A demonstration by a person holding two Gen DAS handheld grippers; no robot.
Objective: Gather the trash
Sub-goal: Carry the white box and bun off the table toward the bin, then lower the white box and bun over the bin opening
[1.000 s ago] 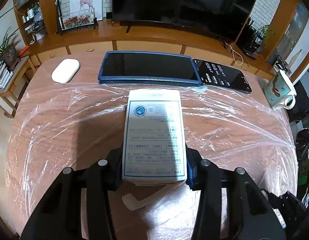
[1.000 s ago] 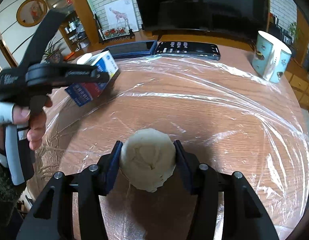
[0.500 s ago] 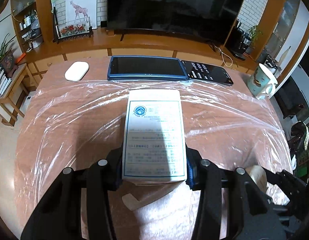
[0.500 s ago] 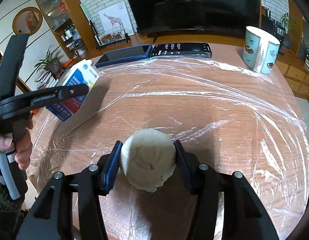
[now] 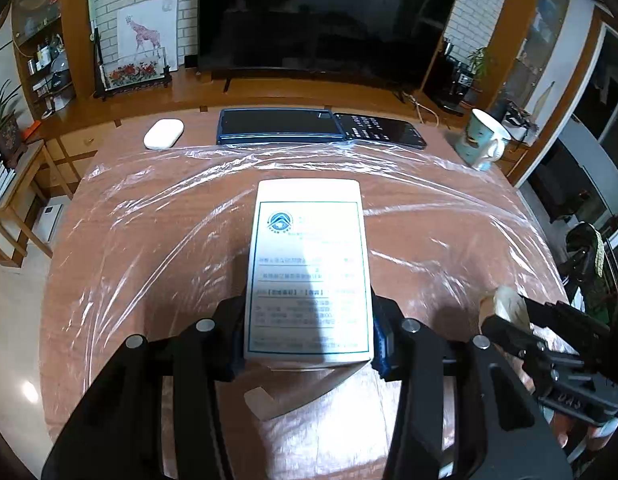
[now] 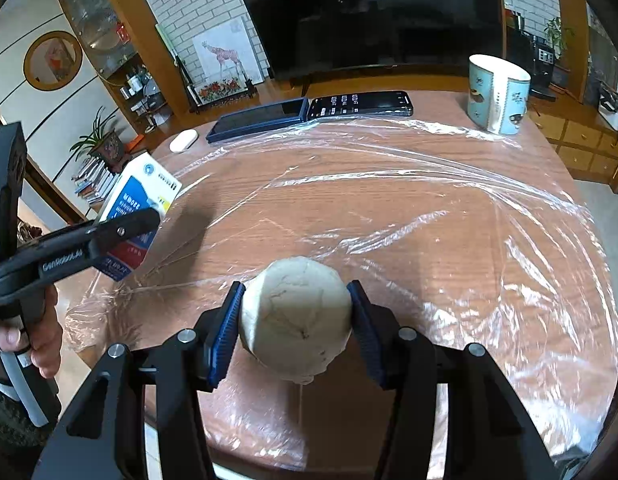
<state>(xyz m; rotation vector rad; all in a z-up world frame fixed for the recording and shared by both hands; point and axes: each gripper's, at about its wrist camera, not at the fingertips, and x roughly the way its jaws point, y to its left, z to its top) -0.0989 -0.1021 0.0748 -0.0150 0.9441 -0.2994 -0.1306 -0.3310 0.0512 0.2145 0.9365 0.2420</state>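
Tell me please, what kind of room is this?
Most likely a home living room: a large television on a wooden cabinet, a giraffe picture against the brick wall, and a potted plant.

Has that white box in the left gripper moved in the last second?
Yes. The white box, clamped in the left gripper, pulled back from the blue tablet.

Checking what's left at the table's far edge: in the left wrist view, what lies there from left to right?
White case → blue tablet → black phone → mug.
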